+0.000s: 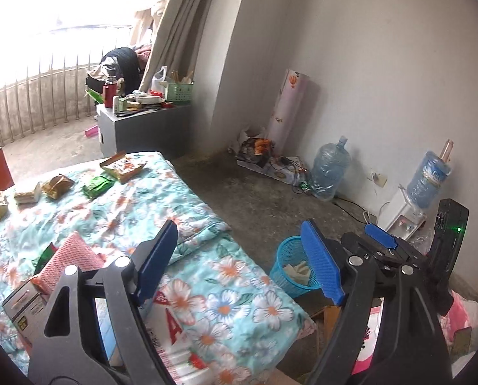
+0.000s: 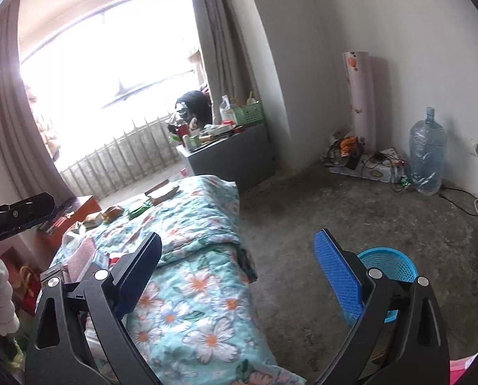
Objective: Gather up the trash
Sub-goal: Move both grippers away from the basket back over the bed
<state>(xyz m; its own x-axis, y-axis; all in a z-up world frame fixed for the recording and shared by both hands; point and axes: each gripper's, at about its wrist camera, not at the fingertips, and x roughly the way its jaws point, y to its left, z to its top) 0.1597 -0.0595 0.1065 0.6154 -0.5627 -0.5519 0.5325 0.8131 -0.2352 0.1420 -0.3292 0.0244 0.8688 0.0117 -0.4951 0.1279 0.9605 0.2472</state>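
Grey concrete floor runs between a bed under a turquoise flower-print quilt (image 1: 232, 295) and a white wall, with a bright barred window at the far end. Both grippers are empty with their jaws wide apart: the left gripper (image 1: 240, 263) hangs over the near right edge of the bed, and the right gripper (image 2: 239, 272) points along the bed's right side.

The trash appears to be the crumpled snack wrappers on the far part of the quilt: a green foil packet (image 1: 97, 186), a brown crumpled packet (image 1: 57, 186), an opened printed carton (image 1: 121, 165) and more at the far left. The round blue mesh plastic bin (image 1: 291, 268) stands on the floor just beside the bed's near right edge and already holds some pale paper.

Judging from this, the step in hand is to reach for another wrapper. It would go well to carry one gripper over the quilt to the nearest packet, come down with the jaws astride its thickest fold, and pinch wrapper only, not the soft cloth beneath.

A pink patterned pouch (image 1: 70, 256) and boxes lie on the near left of the bed, in the reaching path of the left gripper. Two blue water jugs and cables sit along the right wall, well apart.
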